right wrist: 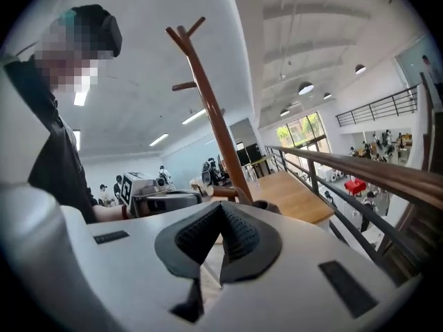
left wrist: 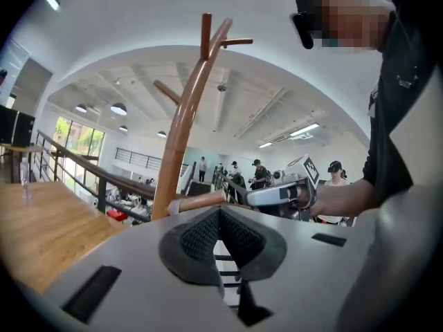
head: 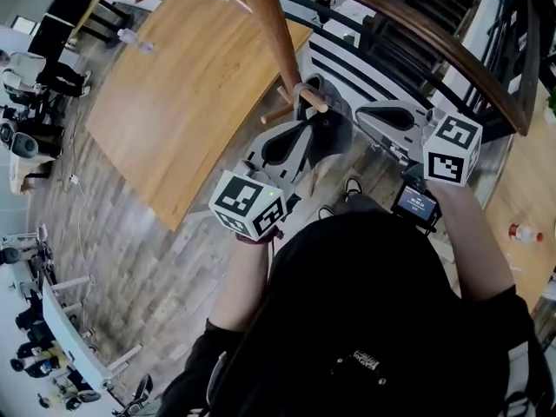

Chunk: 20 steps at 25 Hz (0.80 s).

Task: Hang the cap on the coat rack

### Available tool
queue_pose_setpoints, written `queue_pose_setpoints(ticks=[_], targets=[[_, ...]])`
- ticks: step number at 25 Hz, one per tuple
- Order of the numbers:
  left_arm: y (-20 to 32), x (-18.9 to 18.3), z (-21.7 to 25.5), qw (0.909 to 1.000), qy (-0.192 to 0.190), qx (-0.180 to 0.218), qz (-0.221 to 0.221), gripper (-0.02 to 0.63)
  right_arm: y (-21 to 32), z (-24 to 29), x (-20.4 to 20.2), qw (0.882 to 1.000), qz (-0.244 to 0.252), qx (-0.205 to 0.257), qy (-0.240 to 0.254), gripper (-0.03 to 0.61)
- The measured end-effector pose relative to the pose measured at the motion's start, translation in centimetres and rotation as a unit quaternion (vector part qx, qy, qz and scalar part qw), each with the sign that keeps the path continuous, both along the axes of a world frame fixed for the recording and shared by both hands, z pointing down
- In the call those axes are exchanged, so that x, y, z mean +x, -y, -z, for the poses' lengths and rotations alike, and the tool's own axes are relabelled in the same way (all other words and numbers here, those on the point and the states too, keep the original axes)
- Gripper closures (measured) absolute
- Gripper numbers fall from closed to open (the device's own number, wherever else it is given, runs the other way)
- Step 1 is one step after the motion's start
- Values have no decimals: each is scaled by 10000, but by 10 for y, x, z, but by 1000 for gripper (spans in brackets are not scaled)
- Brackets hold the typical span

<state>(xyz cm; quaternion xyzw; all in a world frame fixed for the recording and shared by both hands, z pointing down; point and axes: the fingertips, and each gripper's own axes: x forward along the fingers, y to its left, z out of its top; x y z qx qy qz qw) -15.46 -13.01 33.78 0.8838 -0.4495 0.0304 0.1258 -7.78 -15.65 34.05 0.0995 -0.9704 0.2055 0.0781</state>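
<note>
The brown wooden coat rack (head: 274, 24) rises in front of me, with a short peg (head: 311, 98) sticking out low on its pole. A dark cap (head: 328, 124) seems to hang from that peg by a grey loop, and most of it is hidden between the grippers. My left gripper (head: 304, 129) is just left of the cap and my right gripper (head: 358, 115) just right of it. In the left gripper view the jaws (left wrist: 220, 210) meet with nothing between them, below the peg (left wrist: 201, 200). The right gripper (right wrist: 221, 206) is likewise shut and empty, with the cap's dark edge (right wrist: 267, 205) behind it.
A large wooden table (head: 174, 85) stands to the left with a bottle (head: 135, 40) on it. A dark railing (head: 417, 33) curves behind the rack at the right. Another bottle (head: 524, 233) lies at the far right. People and equipment stand at the left edge.
</note>
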Motion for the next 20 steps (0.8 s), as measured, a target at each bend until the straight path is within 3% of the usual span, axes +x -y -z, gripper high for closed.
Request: queue_pose_setpoints(ticks=[6, 12, 20], targets=[[2, -7, 51, 9983, 52, 572, -66, 609, -8, 43, -16, 9990, -22, 432, 112, 563], [-25, 17, 42, 9980, 66, 613, -154, 609, -33, 41, -9, 9979, -32, 653, 27, 563], [13, -30, 36, 9988, -3, 485, -45, 609, 15, 36, -61, 9981, 16, 618, -68, 563]])
